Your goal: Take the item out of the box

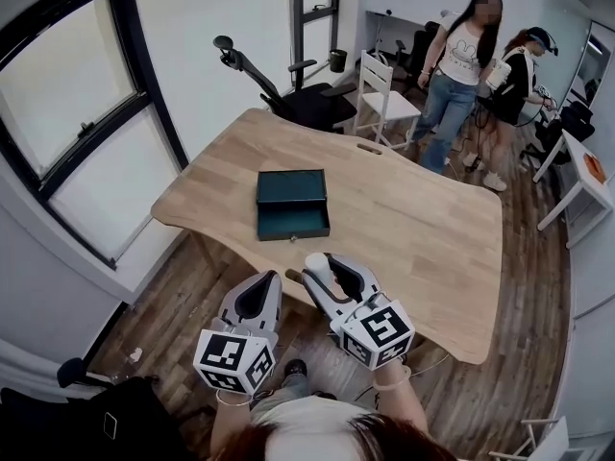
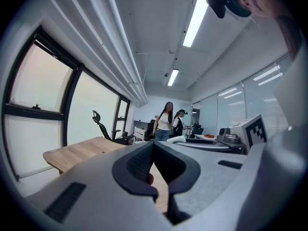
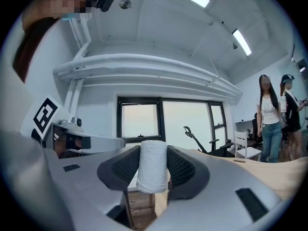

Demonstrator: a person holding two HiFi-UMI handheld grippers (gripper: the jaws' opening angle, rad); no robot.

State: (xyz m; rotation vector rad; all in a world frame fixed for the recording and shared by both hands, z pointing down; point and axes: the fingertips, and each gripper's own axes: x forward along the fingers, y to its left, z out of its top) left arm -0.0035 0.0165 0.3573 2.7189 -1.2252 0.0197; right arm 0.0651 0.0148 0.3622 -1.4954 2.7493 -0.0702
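Snugly in rt tool [image 3: 153, 154]; crinkly cylinder [image 3: 153, 170]

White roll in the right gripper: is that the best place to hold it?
Yes, probably: the right gripper clamps opposite curved sides of the white roll around mid-length, approached square to its axis. The round wall seats between the pads.

A pale wooden table [image 1: 423, 229], smooth with a soft satin sheen, carries a dark teal box [image 1: 293, 221], matt and smooth-faced, at eleven o'clock from our matt grey plastic right gripper [image 3: 153, 163], whose black ribbed pads [image 3: 126, 166] pinch a white roll [image 3: 152, 171] of crinkled, paper-like wrap. Our left gripper [image 2: 153, 160] shows the same matt grey plastic.
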